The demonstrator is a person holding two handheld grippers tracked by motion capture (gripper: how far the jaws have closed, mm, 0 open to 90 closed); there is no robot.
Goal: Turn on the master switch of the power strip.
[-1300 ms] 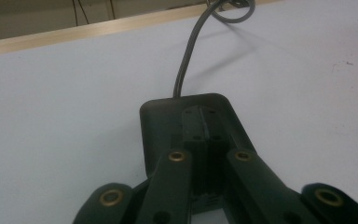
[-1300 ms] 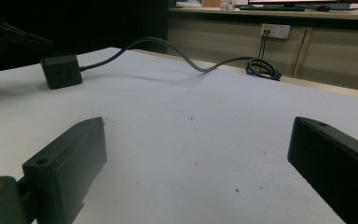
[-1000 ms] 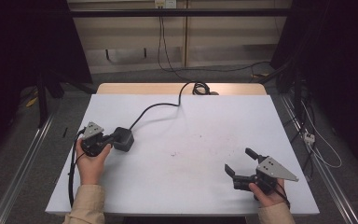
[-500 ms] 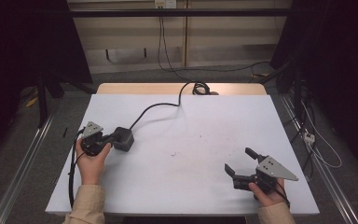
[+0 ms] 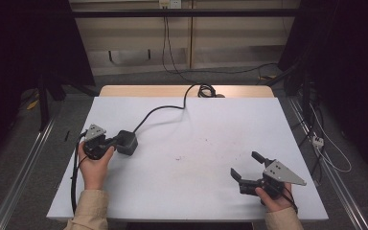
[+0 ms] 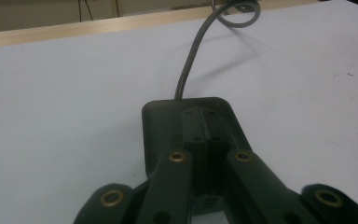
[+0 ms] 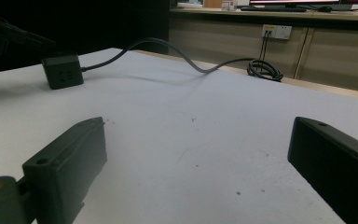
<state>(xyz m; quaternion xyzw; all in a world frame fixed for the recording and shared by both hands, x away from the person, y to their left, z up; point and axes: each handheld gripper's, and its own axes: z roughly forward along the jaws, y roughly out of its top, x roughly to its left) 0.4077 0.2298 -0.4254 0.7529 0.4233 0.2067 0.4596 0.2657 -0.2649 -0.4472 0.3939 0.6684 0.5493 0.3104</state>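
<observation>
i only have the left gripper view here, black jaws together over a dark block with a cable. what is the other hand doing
Observer: The right gripper is held low at the near right of the table, far from the block.
Operator: is it open or shut
Observer: Open. In the right gripper view its two jaws stand wide apart with bare table between them.
Operator: where does that cable end up
Observer: The cable runs from the block to the far edge, where it loops in a coil on the wooden strip.
Operator: anything else on the table
Observer: Only small dark specks near the middle.
</observation>
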